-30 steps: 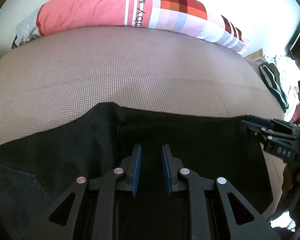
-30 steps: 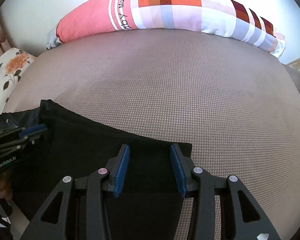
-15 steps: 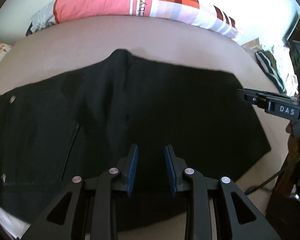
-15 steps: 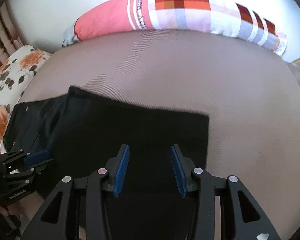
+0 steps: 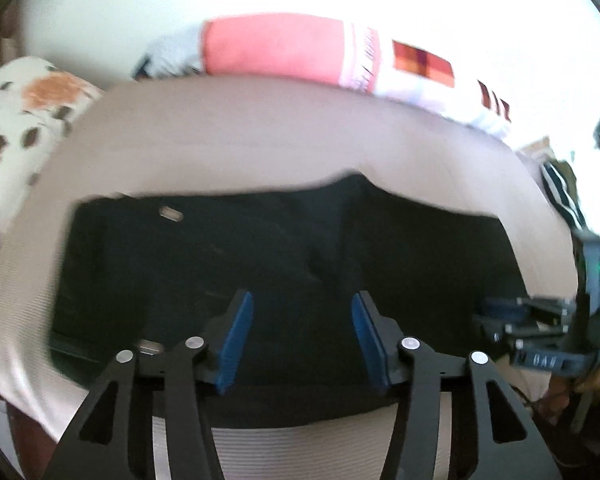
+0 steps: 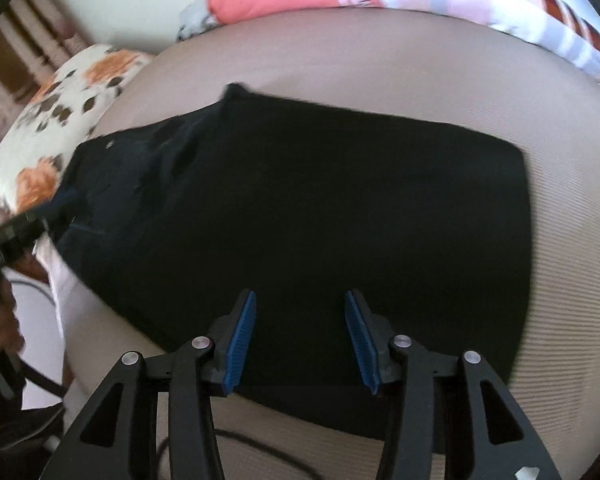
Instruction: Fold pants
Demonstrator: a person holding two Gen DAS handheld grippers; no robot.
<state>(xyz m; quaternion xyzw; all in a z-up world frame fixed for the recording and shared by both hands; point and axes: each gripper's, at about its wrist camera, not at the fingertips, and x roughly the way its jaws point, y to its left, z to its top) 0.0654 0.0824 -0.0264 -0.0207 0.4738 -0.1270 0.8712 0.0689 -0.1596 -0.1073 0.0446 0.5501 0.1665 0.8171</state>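
Note:
Black pants (image 5: 284, 256) lie flat on the beige bed, folded into a wide rectangle; they also show in the right wrist view (image 6: 320, 216), waistband and metal button to the left. My left gripper (image 5: 302, 332) is open and empty, raised above the pants near their front edge. My right gripper (image 6: 300, 334) is open and empty, raised above the pants' near edge. The right gripper also appears at the right of the left wrist view (image 5: 512, 320). The left gripper shows at the left edge of the right wrist view (image 6: 24, 220).
A long pink and checked pillow (image 5: 300, 52) lies along the far edge by the wall. A floral cushion (image 6: 60, 112) is at the left. Striped clothing (image 5: 560, 192) lies at the bed's right side. A black cable (image 6: 260, 452) runs below the right gripper.
Both grippers have pulled back and up from the pants. The left jaws have opened wider. The views have swung left, so the whole folded pants now show.

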